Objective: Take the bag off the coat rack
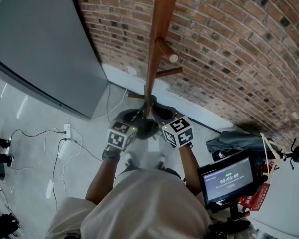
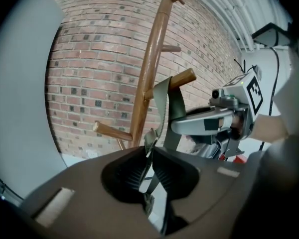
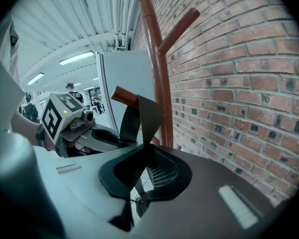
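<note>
We've got 2 grippers, both clamped tight: left gripper (image 2: 150, 156) and right gripper (image 3: 143, 169) each pinch the 1 strap (image 2: 165, 101). It's looped over a peg (image 2: 182, 78) of the 1 rack (image 2: 148, 68), between them.

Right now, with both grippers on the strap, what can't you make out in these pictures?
- Bag body: in the head view, the left gripper and right gripper cover it. Both gripper views show only the strap above their own housings.
- Coat rack top: cut off by the upper edge in all three views.
- Screen text: too small to read in the head view.
</note>
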Demonstrator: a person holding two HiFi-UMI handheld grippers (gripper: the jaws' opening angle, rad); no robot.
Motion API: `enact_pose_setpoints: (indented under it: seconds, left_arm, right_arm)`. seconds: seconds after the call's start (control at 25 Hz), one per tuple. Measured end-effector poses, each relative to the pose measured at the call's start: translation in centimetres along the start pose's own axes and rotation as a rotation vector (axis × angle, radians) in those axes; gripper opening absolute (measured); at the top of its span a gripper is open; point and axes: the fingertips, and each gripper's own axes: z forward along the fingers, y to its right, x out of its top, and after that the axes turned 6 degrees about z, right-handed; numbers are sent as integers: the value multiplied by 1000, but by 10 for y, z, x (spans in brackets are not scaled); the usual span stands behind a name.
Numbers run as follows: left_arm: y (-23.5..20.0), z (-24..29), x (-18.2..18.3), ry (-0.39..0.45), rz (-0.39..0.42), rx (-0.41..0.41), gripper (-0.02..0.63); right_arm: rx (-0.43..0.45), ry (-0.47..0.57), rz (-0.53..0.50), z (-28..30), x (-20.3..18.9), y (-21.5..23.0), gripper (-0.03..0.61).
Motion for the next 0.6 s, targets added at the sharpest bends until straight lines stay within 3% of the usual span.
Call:
enact_pose_setpoints:
  seconds: [0.6]
  left_arm:
    - [16,-26,18,54,7,0,43]
  right_arm:
    - [8,76,24,-32,14,-11,9]
